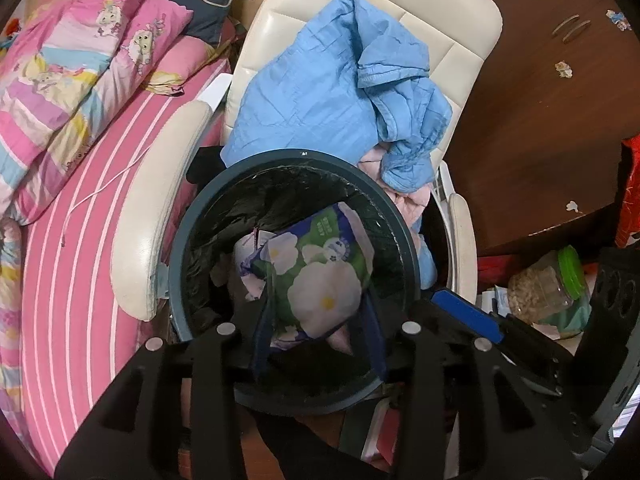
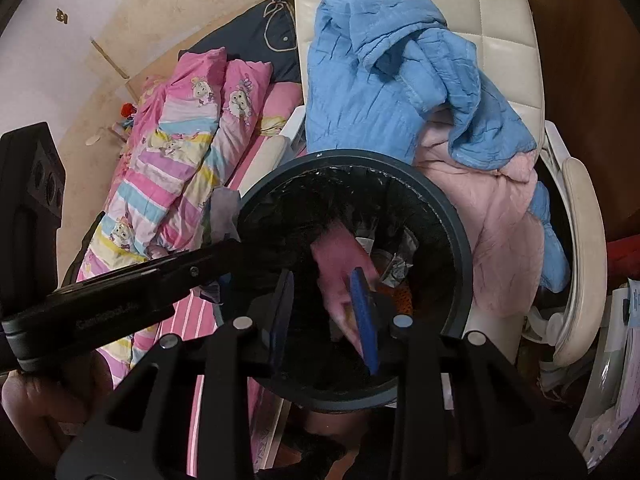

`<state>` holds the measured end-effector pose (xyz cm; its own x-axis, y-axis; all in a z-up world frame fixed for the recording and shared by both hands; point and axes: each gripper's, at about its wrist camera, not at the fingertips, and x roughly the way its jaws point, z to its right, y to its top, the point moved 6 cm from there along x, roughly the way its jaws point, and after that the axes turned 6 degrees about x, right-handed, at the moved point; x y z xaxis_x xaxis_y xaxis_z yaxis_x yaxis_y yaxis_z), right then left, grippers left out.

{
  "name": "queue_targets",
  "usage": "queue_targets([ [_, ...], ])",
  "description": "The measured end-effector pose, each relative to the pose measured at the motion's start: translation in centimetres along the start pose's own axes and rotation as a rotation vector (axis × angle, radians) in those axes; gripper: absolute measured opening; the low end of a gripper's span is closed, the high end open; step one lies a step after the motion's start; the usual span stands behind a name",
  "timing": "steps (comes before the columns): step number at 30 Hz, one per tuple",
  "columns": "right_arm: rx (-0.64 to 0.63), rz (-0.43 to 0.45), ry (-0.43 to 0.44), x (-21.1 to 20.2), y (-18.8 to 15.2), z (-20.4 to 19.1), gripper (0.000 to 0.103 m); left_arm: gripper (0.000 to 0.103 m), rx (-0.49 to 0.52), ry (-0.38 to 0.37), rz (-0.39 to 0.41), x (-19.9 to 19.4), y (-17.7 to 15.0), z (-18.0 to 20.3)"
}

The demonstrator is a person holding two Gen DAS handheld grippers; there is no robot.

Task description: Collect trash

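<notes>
A round dark bin (image 1: pixel 404 224) with a black liner stands in front of a white chair; it also shows in the right wrist view (image 2: pixel 460 248). My left gripper (image 1: pixel 318 308) is over the bin, its jaws spread around a crumpled green and white flowered wrapper (image 1: pixel 320 276); whether they press on it is unclear. My right gripper (image 2: pixel 324 304) is open over the bin. A blurred pink piece of trash (image 2: pixel 340 264) sits between its fingers, apparently falling. More crumpled trash (image 2: pixel 396 268) lies at the bin's bottom.
A white padded chair (image 1: pixel 400 28) holds a blue jacket (image 1: pixel 340 88) and pink clothing (image 2: pixel 492 216). A bed with pink striped sheet (image 1: pixel 80 240) and patterned quilt (image 1: pixel 60 80) lies left. A brown wooden surface (image 1: pixel 540 120) and a green-lidded jar (image 1: pixel 552 284) are right.
</notes>
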<state>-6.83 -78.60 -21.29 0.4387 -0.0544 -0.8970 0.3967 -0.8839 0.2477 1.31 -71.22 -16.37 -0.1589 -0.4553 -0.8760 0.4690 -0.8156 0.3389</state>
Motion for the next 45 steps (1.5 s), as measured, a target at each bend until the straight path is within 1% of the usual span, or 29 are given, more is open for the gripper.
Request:
queue_targets([
  [3,0.000,-0.004,0.000,0.2,0.2,0.2,0.033,0.044,-0.003,0.000,-0.002,0.3,0.3,0.0],
  [8,-0.001,0.000,0.002,0.2,0.7,0.4,0.037,0.046,0.002,0.005,-0.006,0.7,0.6,0.2],
  [14,0.010,0.004,-0.001,0.3,1.2,1.0,0.040,0.053,0.021,0.007,-0.010,1.0,1.1,0.8],
  [16,0.013,0.005,-0.003,0.3,1.3,1.1,0.041,0.057,0.025,0.009,-0.008,1.0,1.2,0.9],
  [18,0.014,0.005,-0.003,0.4,1.4,1.1,0.042,0.067,0.031,0.018,-0.001,0.9,1.3,0.9],
  [20,0.013,0.007,-0.003,0.4,1.5,1.1,0.043,0.072,0.033,0.021,0.005,0.8,1.4,1.0],
  [23,0.014,0.007,-0.002,0.4,1.5,1.1,0.045,0.075,0.039,0.027,0.008,0.8,1.5,1.0],
  [26,0.015,0.010,-0.002,0.4,1.5,1.1,0.048,0.082,0.038,0.040,0.011,0.6,1.5,0.9],
  [28,0.013,0.012,-0.001,0.4,1.5,0.9,0.048,0.084,0.039,0.052,0.016,0.4,1.5,0.7],
  [29,0.011,0.015,-0.001,0.4,1.5,0.8,0.049,0.086,0.039,0.059,0.016,0.3,1.5,0.6],
  [30,0.010,0.017,-0.001,0.3,1.5,0.6,0.052,0.088,0.039,0.076,0.018,0.1,1.5,0.4],
  [34,0.009,0.027,0.005,0.2,1.4,0.0,0.057,0.089,0.041,0.121,0.025,-0.8,1.6,-0.3],
  [38,0.002,0.042,0.011,-0.1,1.3,-1.2,0.068,0.090,0.036,0.153,0.043,-2.0,1.6,-1.1],
  [40,-0.001,0.049,0.018,-0.3,1.1,-2.0,0.072,0.091,0.026,0.168,0.055,-2.7,1.5,-1.6],
  [42,-0.006,0.058,0.019,-0.5,1.0,-2.5,0.079,0.091,0.021,0.183,0.070,-3.7,1.4,-2.2],
  [45,-0.015,0.074,0.030,-0.8,0.8,-3.8,0.082,0.094,0.017,0.210,0.089,-5.1,1.1,-3.0],
])
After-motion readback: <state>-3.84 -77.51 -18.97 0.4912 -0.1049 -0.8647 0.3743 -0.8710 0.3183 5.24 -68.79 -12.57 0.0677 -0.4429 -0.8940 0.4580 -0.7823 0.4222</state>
